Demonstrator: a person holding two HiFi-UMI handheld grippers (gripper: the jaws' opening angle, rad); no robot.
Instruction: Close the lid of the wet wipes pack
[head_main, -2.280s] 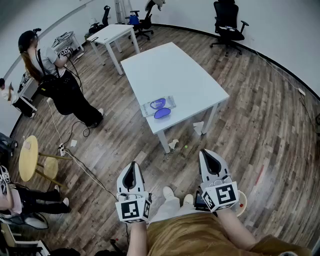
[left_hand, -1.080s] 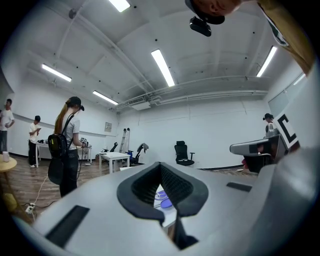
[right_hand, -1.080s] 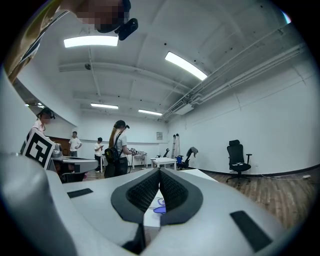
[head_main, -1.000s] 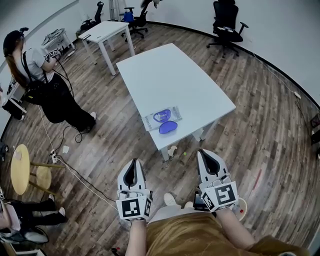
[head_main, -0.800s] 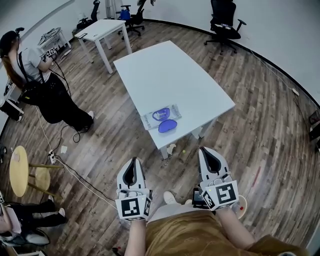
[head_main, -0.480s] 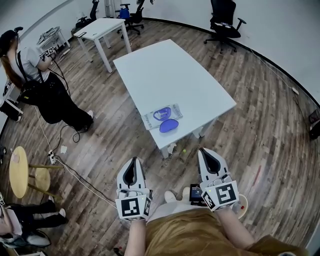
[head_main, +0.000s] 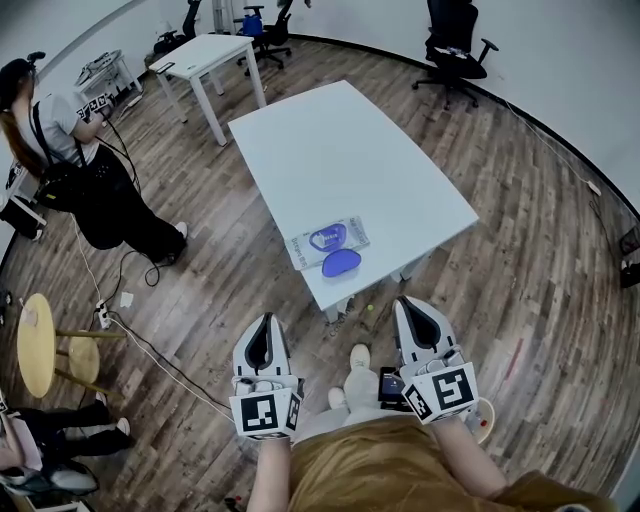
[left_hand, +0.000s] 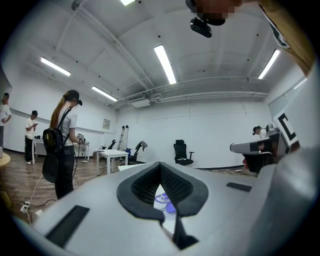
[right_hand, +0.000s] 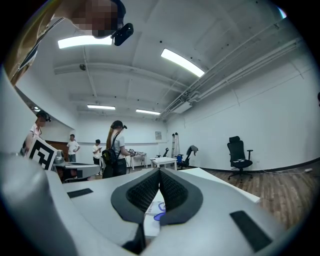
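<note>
the wet wipes pack (head_main: 328, 239) lies straight ahead of both tools, at the near end of the white counter (head_main: 340, 150), close to its near edge. its long axis runs roughly left to right, a little skewed. the blue lid (head_main: 342, 263) is flipped open toward the person and lies flat on the counter just on the near side of the pack, touching it.

the left tool (head_main: 263, 325) and the right tool (head_main: 410, 305) are held low over the floor, well short of the counter, with the pack between their lines of aim. the right tool looks slightly the nearer to the lid, so it is likely the one to fold it away from the person and press it down. in each tool's own view the padded tips meet and nothing is gripped; pack and lid show only in the slit below the tips.

the counter is otherwise bare and flat. around it is wood plank floor (head_main: 520, 250), a second white table (head_main: 205, 55), an office chair (head_main: 455, 40), a standing person with a black bag (head_main: 95, 170), a round yellow stool (head_main: 35, 345) and a cable (head_main: 170, 340) on the floor.
</note>
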